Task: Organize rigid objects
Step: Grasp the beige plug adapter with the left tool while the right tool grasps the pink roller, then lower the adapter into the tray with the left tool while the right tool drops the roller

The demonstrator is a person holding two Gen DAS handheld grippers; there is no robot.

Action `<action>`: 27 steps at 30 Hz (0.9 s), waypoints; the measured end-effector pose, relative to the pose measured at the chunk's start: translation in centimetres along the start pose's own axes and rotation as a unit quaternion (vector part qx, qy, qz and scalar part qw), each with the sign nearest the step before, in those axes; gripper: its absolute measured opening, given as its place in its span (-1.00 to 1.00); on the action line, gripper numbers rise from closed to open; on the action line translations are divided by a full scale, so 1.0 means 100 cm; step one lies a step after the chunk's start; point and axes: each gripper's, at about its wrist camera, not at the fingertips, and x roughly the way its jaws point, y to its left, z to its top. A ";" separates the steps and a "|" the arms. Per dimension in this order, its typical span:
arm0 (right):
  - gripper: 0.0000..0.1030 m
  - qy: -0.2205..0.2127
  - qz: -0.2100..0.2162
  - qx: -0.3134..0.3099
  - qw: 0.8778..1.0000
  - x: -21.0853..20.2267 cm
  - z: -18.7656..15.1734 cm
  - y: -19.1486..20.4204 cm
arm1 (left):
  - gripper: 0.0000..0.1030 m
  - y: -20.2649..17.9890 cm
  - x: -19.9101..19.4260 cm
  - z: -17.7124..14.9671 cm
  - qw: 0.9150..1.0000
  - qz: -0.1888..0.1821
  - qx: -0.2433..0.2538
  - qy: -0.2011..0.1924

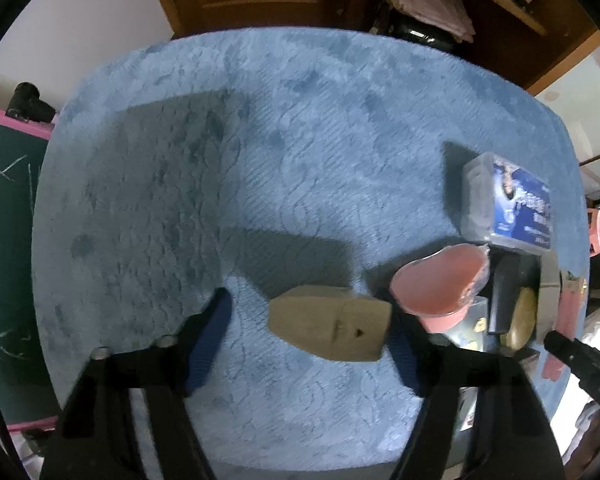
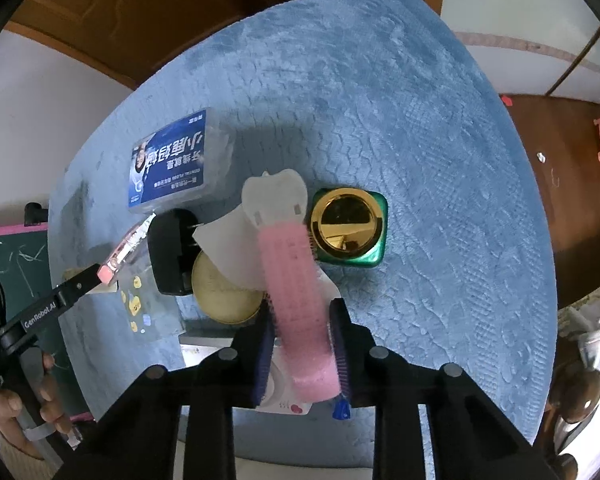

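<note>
Tongs at work, sorting half done: my left gripper (image 1: pixel 308 340) gapes around a tan block (image 1: pixel 330 328) not yet grasped, while my right gripper (image 2: pixel 302 354) clenches a pink hair roller (image 2: pixel 296 300), hovering over the clustered box (image 2: pixel 176 160), jar (image 2: pixel 348 230) and charger (image 2: pixel 172 252).

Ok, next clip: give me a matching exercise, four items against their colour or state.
Items:
1. hair roller
2. dental floss box
3. square jar
4. wooden block

Descriptions:
A. green body, gold lid
B. clamped between the right gripper fingers
C. lying on the blue mat between the open left gripper fingers
D. clear plastic, blue label

Pairs: 1-B, 2-D, 3-A, 4-C
</note>
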 end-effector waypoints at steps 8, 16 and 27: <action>-0.54 -0.006 0.013 -0.012 1.000 -0.004 -0.008 0.010 | -0.02 -0.008 -0.007 -0.007 1.000 -0.005 0.010 -0.019; -0.54 -0.011 0.050 -0.014 0.999 -0.020 -0.020 0.008 | -0.03 -0.008 -0.048 -0.020 0.998 -0.016 0.011 -0.055; -0.54 -0.061 0.108 -0.034 0.992 -0.093 -0.058 0.008 | -0.03 -0.034 -0.150 -0.071 0.988 -0.050 0.069 -0.129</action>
